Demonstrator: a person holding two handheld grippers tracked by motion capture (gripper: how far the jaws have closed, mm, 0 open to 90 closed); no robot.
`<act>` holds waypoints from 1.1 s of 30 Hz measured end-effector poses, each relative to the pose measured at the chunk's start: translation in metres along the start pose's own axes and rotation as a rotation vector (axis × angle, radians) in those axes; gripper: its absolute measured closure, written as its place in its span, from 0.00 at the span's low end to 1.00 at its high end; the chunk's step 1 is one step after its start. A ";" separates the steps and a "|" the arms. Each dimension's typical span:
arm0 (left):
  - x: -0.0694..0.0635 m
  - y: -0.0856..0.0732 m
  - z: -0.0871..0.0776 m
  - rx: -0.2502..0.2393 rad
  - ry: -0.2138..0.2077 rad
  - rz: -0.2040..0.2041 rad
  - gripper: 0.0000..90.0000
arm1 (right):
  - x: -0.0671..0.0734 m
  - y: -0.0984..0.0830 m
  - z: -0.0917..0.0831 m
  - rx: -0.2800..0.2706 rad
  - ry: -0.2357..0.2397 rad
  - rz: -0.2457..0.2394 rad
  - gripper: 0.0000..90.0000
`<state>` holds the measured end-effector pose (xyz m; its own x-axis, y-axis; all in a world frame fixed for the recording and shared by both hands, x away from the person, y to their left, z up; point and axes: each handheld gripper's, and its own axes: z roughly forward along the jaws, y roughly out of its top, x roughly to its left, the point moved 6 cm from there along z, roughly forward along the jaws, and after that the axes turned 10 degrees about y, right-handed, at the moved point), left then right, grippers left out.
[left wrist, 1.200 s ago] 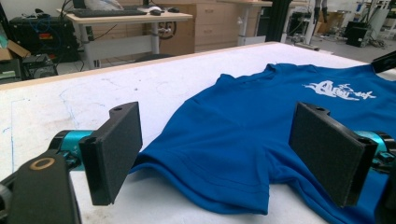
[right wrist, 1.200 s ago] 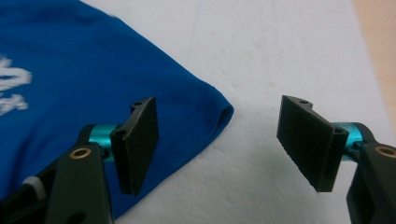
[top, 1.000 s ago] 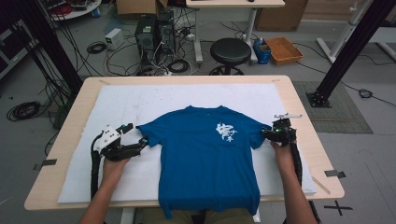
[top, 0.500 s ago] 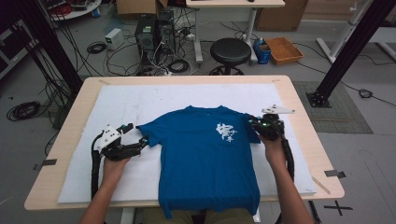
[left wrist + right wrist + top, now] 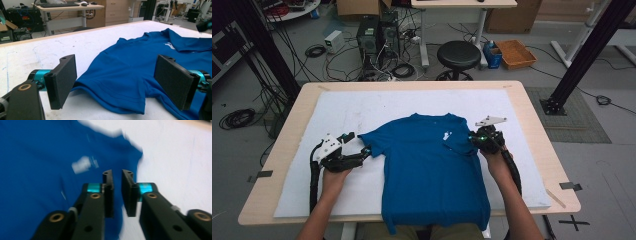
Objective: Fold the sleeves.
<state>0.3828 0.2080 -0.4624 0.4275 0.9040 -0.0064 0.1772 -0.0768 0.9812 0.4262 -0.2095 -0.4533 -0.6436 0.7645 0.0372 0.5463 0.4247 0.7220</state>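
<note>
The left gripper (image 5: 357, 156) sits at about eight o'clock on the table (image 5: 532, 130), its jaws spread wide and level. In the left gripper view the two black pads (image 5: 63, 80) stand well apart with the hem of the near sleeve lying between them, and neither pad presses on the cloth – the jaws are open and hold nothing.

The right gripper (image 5: 476, 141) is at about three o'clock, over the right shoulder of the blue T-shirt (image 5: 432, 170). Its jaws have just been closing and now stand nearly together, with a thin gap between the pads (image 5: 108, 192). In the high view the right sleeve looks folded in over the chest under the gripper, so it seems to pinch that cloth; the right gripper view is too blurred to show fabric between the pads.

The T-shirt lies flat at the middle of the white mat (image 5: 362, 107), collar toward twelve o'clock, hem hanging over the table's near edge at six, its white chest print (image 5: 446, 135) just left of the right gripper.

Past the table, at twelve o'clock, stand a black stool (image 5: 458, 55) and computer towers (image 5: 377, 35) among cables – at one o'clock a wicker tray (image 5: 515, 53) rests on the floor
</note>
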 end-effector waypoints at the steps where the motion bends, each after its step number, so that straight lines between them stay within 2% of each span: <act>1: 0.000 0.000 0.000 0.000 0.000 0.000 0.21 | 0.001 -0.005 0.002 0.039 0.029 0.000 0.96; 2: 0.000 0.000 0.000 0.002 0.001 0.000 0.21 | 0.003 -0.009 0.005 0.075 0.053 -0.017 0.97; 3: 0.000 0.000 0.000 0.002 0.001 0.000 0.21 | 0.003 -0.009 0.005 0.075 0.053 -0.017 0.97; 4: 0.000 0.000 0.001 0.003 0.003 -0.001 0.21 | 0.008 -0.015 0.011 0.132 0.099 -0.038 0.97; 5: 0.000 0.000 0.001 0.003 0.003 -0.001 0.21 | 0.008 -0.015 0.011 0.132 0.099 -0.038 0.97; 6: 0.000 0.000 0.001 0.008 0.006 0.001 0.21 | 0.015 -0.017 0.021 0.161 0.122 -0.075 0.97; 7: 0.000 0.000 0.001 0.009 0.006 0.000 0.21 | 0.017 -0.016 0.024 0.155 0.105 -0.087 0.97; 9: 0.000 0.000 0.001 0.009 0.006 -0.002 0.21 | 0.020 -0.013 0.027 0.151 0.108 -0.083 0.97; 11: 0.000 0.000 0.001 0.012 0.004 -0.001 0.21 | 0.023 -0.008 0.033 0.130 0.104 -0.075 0.96; 13: 0.000 0.000 0.001 0.012 0.008 -0.001 0.21 | 0.026 -0.001 0.045 0.074 0.102 -0.048 0.92; 14: 0.000 0.000 0.001 0.014 0.011 0.002 0.21 | 0.028 0.000 0.046 0.062 0.123 -0.037 0.87; 15: 0.000 0.000 0.001 0.014 0.011 0.002 0.21 | 0.028 0.000 0.046 0.062 0.123 -0.037 0.87; 16: 0.000 0.000 0.001 0.014 0.012 0.005 0.22 | 0.030 0.004 0.045 0.020 0.177 -0.007 0.83; 18: 0.000 0.000 0.002 0.023 0.022 0.003 0.24 | 0.025 0.007 0.038 -0.024 0.139 -0.010 0.85; 19: 0.001 0.000 0.003 0.041 0.034 -0.008 0.26 | 0.021 0.008 0.034 -0.036 0.121 -0.005 0.91; 20: 0.003 -0.001 0.004 0.078 0.059 -0.017 0.27 | 0.019 0.008 0.031 -0.040 0.112 -0.010 0.94; 22: 0.009 -0.005 0.008 0.175 0.135 -0.014 0.29 | 0.017 0.003 0.032 0.001 0.119 -0.013 1.00; 23: 0.012 -0.006 0.009 0.216 0.170 -0.006 0.31 | 0.017 0.000 0.034 0.035 0.112 -0.030 1.00; 24: 0.012 -0.006 0.009 0.216 0.170 -0.006 0.32 | 0.018 -0.003 0.038 0.060 0.112 -0.039 1.00; 25: 0.019 -0.008 0.011 0.282 0.214 -0.022 0.32 | 0.018 -0.006 0.042 0.064 0.109 -0.044 1.00; 26: 0.022 -0.008 0.011 0.301 0.229 -0.049 0.32 | 0.019 -0.005 0.043 0.047 0.106 -0.041 1.00; 27: 0.022 -0.008 0.011 0.301 0.229 -0.049 0.32 | 0.019 -0.005 0.043 0.047 0.106 -0.041 1.00; 28: 0.028 -0.009 0.015 0.326 0.249 -0.099 0.32 | 0.022 -0.003 0.046 0.029 0.109 -0.030 0.88; 29: 0.028 -0.009 0.015 0.326 0.249 -0.099 0.32 | 0.022 -0.003 0.046 0.029 0.109 -0.030 0.88; 30: 0.029 -0.012 0.021 0.361 0.254 -0.126 0.32 | 0.023 -0.001 0.046 0.001 0.119 -0.020 0.81; 31: 0.029 -0.012 0.021 0.361 0.254 -0.126 0.32 | 0.023 0.002 0.043 -0.023 0.117 -0.021 0.79; 32: 0.026 -0.016 0.027 0.406 0.248 -0.124 0.32 | 0.021 0.005 0.037 -0.058 0.112 -0.022 0.76; 33: 0.024 -0.016 0.030 0.425 0.247 -0.105 0.32 | 0.017 0.008 0.029 -0.099 0.100 -0.007 0.72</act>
<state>0.4168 0.2184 -0.4845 0.1741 0.9847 -0.0045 0.5751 -0.0980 0.8122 0.4351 -0.1788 -0.4665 -0.7004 0.7072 0.0968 0.4890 0.3765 0.7869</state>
